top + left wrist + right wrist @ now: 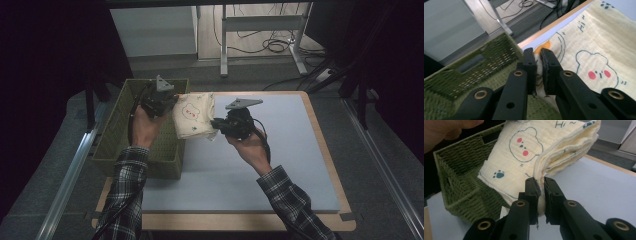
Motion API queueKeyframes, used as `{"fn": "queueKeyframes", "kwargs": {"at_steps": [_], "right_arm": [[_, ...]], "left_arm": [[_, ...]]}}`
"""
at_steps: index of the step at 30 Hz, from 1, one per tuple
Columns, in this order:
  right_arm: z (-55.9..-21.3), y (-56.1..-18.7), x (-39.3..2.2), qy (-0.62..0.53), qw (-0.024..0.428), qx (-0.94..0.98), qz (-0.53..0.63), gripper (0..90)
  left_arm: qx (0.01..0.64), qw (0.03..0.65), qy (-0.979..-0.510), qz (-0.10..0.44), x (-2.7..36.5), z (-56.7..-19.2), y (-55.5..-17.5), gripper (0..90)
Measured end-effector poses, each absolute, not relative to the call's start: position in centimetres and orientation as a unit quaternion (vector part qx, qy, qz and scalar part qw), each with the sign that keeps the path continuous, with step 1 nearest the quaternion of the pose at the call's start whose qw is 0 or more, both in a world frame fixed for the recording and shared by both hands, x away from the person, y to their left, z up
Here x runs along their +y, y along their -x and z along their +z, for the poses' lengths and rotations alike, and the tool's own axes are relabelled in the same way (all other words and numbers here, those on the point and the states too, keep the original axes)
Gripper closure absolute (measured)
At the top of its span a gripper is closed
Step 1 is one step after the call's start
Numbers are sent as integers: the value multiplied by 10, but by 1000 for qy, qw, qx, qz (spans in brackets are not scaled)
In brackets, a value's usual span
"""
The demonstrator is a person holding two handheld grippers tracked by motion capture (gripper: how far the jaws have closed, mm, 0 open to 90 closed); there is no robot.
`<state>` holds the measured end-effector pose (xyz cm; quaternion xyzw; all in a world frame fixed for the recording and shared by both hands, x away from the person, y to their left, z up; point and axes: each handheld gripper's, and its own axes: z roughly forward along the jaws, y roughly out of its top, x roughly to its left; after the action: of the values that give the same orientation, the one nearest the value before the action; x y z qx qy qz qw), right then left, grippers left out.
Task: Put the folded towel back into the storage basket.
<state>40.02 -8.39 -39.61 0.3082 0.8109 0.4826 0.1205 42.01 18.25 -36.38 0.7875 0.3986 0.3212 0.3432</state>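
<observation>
— Pale yellow muslin, folded into a thick square with blue bear outlines and red cheeks: that folded yellow cloth [194, 116] hangs in the air between my 2 grippers, its near-left part over the right rim of the green woven basket [117, 131], the rest above the grey-blue table mat [280, 150].

— How are you holding it?

— My left gripper [538, 56] is pinched on 1 edge of the cloth, jaws nearly together with the fabric between them. My right gripper [540, 185] is clamped on the opposite side, right where the folded layers stack up.

— So the basket is where it goes?

— That's my reading. To do it well, I'd carry both hands across at the same pace, so the fold stays flat and no layer slips out.

— Anything to watch?

— The right rim of the basket. I'd keep the cloth's low corner above it until the whole square is over the opening, then lower it level and let go with both grippers at once, only when it rests on the bottom.
</observation>
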Motion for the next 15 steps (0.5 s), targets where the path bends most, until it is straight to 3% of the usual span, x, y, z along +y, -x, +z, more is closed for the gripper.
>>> {"fn": "queueKeyframes", "kwargs": {"at_steps": [15], "right_arm": [[-398, -403, -27, -282, 106, 823, 481, 819]], "left_arm": [[433, 327, -769, 337, 228, -363, -413, 829]]}}
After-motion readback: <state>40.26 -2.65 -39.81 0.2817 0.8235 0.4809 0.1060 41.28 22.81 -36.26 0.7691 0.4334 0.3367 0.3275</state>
